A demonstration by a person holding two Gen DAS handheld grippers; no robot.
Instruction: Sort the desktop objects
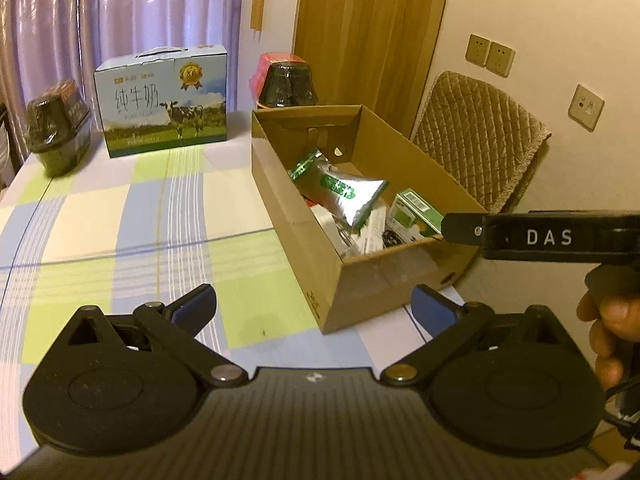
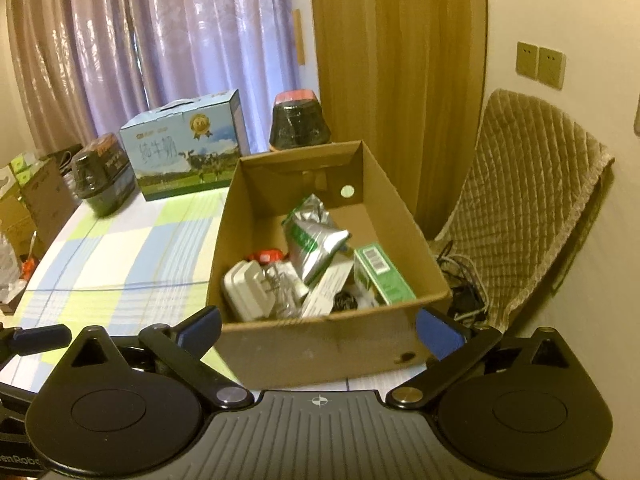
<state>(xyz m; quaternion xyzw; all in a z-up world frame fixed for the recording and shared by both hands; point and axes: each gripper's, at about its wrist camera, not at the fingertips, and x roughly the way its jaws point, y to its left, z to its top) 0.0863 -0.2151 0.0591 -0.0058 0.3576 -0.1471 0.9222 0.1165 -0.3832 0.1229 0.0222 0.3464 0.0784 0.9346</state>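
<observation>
An open cardboard box [image 1: 372, 280] [image 2: 320, 344] stands on the checked tablecloth [image 1: 120, 216] at the table's right side. Inside lie a silver and green foil pouch [image 1: 344, 192] [image 2: 312, 240], a green carton [image 1: 416, 210] [image 2: 382, 276], a white plug adapter [image 2: 248, 288], a small red item [image 2: 266, 257] and other bits. My left gripper [image 1: 314, 310] hovers open and empty before the box's front left corner. My right gripper [image 2: 318, 330] is open and empty too, close in front of the box's front wall. Its black body [image 1: 548, 238] shows at the right of the left wrist view, held by a hand [image 1: 612, 320].
At the back stand a blue milk carton box [image 1: 164, 100] [image 2: 186, 148], a dark wrapped pot [image 1: 56, 128] [image 2: 102, 176] at the left and another dark pot with a red lid [image 1: 286, 82] [image 2: 298, 122] behind the box. A padded chair [image 1: 480, 136] [image 2: 528, 208] sits right of the table.
</observation>
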